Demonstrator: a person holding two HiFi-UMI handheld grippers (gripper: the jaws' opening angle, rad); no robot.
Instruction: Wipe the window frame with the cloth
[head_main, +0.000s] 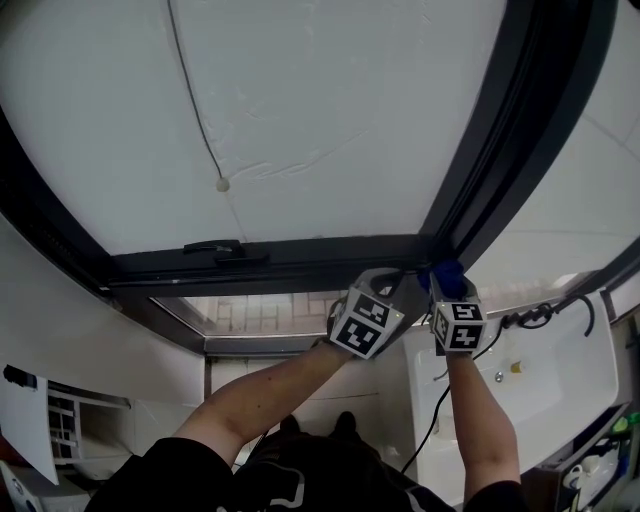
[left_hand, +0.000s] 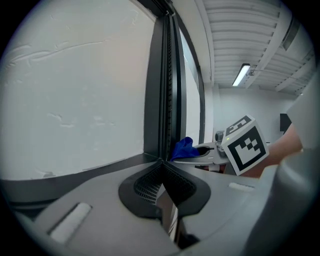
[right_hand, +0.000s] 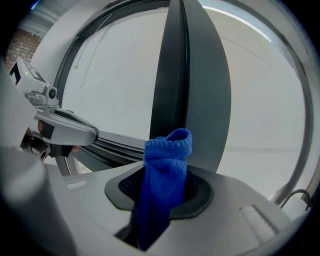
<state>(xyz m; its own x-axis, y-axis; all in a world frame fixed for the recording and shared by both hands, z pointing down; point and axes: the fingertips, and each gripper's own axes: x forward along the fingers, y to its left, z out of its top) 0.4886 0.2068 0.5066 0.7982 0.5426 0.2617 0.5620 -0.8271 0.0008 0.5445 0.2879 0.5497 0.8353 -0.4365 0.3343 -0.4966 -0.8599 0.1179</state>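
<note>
A dark window frame (head_main: 300, 255) runs along the bottom of a white pane and turns up at the right corner (head_main: 440, 240). My right gripper (head_main: 447, 272) is shut on a blue cloth (right_hand: 167, 170), whose folded tip (head_main: 447, 270) is held against that corner of the frame (right_hand: 175, 75). My left gripper (head_main: 405, 280) is just left of it, shut with nothing between its jaws, its tips (left_hand: 161, 162) close to the frame's corner (left_hand: 162, 100). The blue cloth (left_hand: 182, 148) shows beyond them, with the right gripper's marker cube (left_hand: 245, 145).
A window handle (head_main: 225, 247) sits on the lower frame at the left. A thin cord with a small knob (head_main: 222, 184) hangs across the pane. Below right is a white sink (head_main: 530, 385) with black cables. White wall tiles lie right of the frame.
</note>
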